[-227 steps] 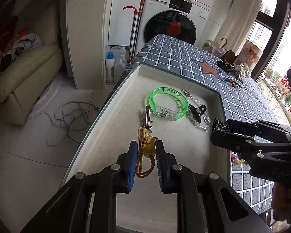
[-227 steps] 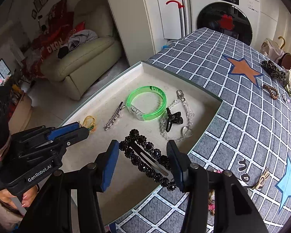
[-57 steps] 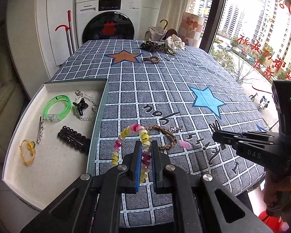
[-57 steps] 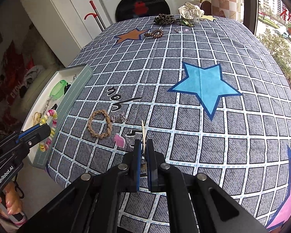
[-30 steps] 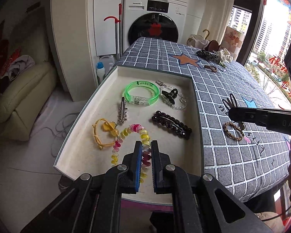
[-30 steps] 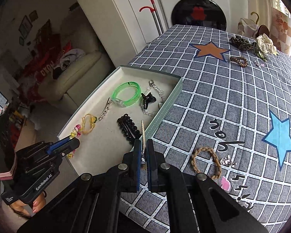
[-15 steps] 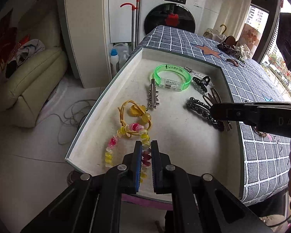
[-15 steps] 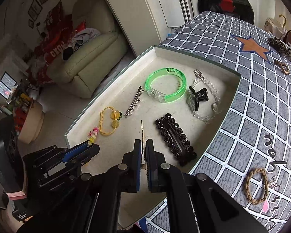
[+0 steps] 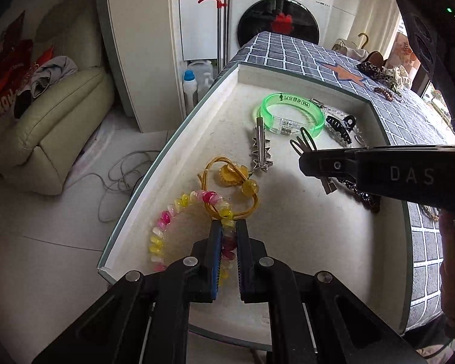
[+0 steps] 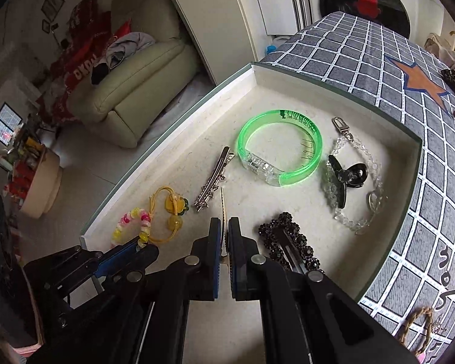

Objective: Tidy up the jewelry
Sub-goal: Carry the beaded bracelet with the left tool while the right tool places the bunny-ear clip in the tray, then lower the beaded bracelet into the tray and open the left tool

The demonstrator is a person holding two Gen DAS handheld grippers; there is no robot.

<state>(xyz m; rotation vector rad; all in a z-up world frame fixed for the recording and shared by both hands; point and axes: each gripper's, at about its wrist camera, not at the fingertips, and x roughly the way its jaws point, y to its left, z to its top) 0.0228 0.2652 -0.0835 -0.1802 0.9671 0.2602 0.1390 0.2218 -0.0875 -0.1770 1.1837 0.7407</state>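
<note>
The left gripper (image 9: 226, 227) pinches a glossy pink-and-yellow bead bracelet (image 9: 173, 212) over the shallow tray (image 9: 303, 242) (chalky white inside); the right gripper (image 10: 224, 230) clamps a thin flat hair clip (image 10: 222, 209).

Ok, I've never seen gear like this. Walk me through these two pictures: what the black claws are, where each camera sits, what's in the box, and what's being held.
There is no robot here. A person holds a two-finger gripper in each hand, and each gripper carries a wide-angle camera looking along its fingers.

In the left camera's view, the left gripper is shut on a pink and yellow bead bracelet and holds it low over the tray. The right gripper comes in from the side.

In the right camera's view, the right gripper is shut on a thin hair clip, seen edge-on.

In the tray lie a green bangle, a silver clip, a yellow cord charm, a black beaded barrette, a black claw clip and a clear bead chain.
</note>
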